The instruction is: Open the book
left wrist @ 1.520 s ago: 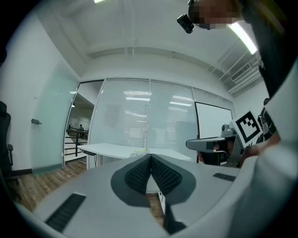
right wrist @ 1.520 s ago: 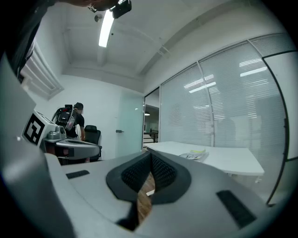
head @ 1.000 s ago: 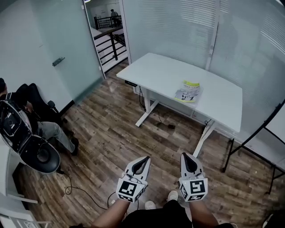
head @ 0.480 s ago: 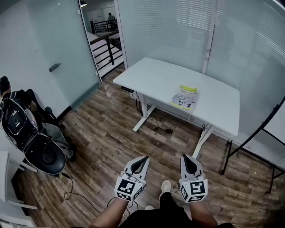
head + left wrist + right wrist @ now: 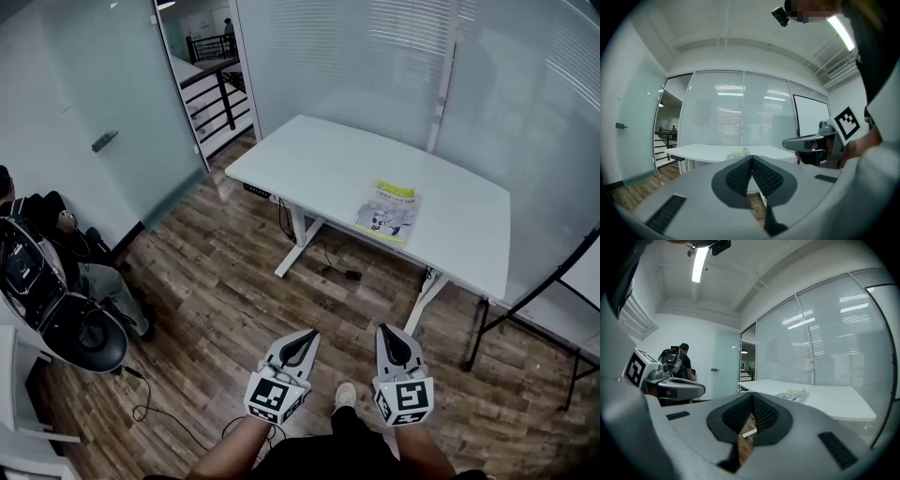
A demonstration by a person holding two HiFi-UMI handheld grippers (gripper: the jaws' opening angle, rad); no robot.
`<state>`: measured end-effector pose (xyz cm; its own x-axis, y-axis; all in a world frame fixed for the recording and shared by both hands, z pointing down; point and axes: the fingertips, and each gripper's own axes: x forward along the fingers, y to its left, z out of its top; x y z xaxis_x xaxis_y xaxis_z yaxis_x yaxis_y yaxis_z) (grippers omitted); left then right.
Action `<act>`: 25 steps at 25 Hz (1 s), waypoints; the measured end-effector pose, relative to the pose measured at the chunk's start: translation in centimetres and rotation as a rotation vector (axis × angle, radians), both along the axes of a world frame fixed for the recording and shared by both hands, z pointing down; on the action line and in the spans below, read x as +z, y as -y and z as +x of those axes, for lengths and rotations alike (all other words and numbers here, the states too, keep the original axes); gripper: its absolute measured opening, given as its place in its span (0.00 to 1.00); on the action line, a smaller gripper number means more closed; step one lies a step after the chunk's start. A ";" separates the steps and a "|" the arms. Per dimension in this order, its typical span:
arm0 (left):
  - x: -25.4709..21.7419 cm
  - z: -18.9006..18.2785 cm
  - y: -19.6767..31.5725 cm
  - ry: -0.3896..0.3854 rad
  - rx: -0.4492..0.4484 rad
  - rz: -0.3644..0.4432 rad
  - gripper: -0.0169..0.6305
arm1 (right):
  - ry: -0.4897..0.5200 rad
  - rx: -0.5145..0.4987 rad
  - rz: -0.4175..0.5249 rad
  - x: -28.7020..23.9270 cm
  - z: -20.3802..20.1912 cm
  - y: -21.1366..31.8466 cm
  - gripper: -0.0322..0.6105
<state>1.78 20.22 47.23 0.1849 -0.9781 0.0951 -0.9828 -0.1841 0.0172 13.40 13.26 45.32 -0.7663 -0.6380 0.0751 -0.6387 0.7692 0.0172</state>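
Note:
A thin book [image 5: 387, 211] with a yellow-green top strip lies closed on the white desk [image 5: 328, 169], toward its near right side. It also shows far ahead in the left gripper view as the book [image 5: 738, 152] and in the right gripper view as the book [image 5: 792, 394]. My left gripper [image 5: 305, 336] and right gripper [image 5: 388, 331] are held side by side low over the wooden floor, well short of the desk. Both are shut with nothing between the jaws.
A person sits in a chair [image 5: 66, 309] at the left by a frosted glass wall. A glass door [image 5: 103, 112] and a stairway railing [image 5: 211, 70] lie beyond. A black frame leg [image 5: 525, 300] stands right of the desk. A cable [image 5: 159, 403] trails on the floor.
Both grippers have been carried forward toward the desk, which now sits a little nearer in the head view. The jaws have stayed shut.

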 end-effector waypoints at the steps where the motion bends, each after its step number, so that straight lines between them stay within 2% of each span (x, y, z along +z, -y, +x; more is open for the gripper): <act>1: 0.1 -0.1 0.8 0.003 0.003 0.007 0.05 | -0.001 -0.002 -0.005 0.2 -0.2 0.7 0.06; 6: 0.7 -0.9 4.2 0.006 -0.002 -0.006 0.05 | 0.000 -0.019 -0.040 1.7 -1.0 4.4 0.06; 13: 0.3 -1.5 10.2 0.020 -0.013 -0.023 0.05 | -0.027 -0.067 -0.031 1.0 -2.2 9.3 0.06; 25: 1.0 -1.5 17.9 0.022 -0.047 -0.045 0.05 | 0.005 -0.092 -0.054 1.6 -2.4 17.5 0.06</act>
